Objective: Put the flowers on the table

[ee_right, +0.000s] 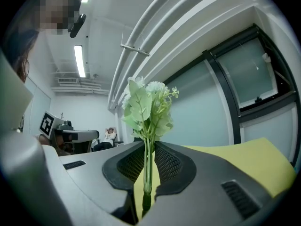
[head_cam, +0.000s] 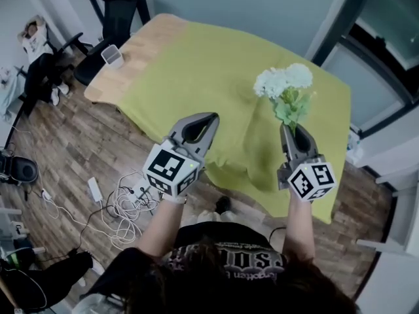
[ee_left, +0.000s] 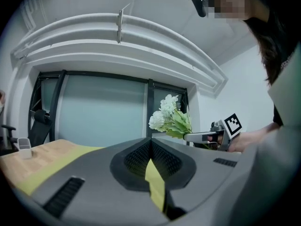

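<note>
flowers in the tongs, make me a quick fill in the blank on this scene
The flowers are pinched by their ____ in the right tongs. The left tongs are shut and hold ____. The flowers' heads are ____ in colour.
Missing words: stems; nothing; white.

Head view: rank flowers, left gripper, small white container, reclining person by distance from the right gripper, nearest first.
1. flowers: stems in the right gripper jaws.
2. left gripper: alongside, left.
3. small white container: far-left corner of the table.
4. reclining person: beyond the table, far left.
</note>
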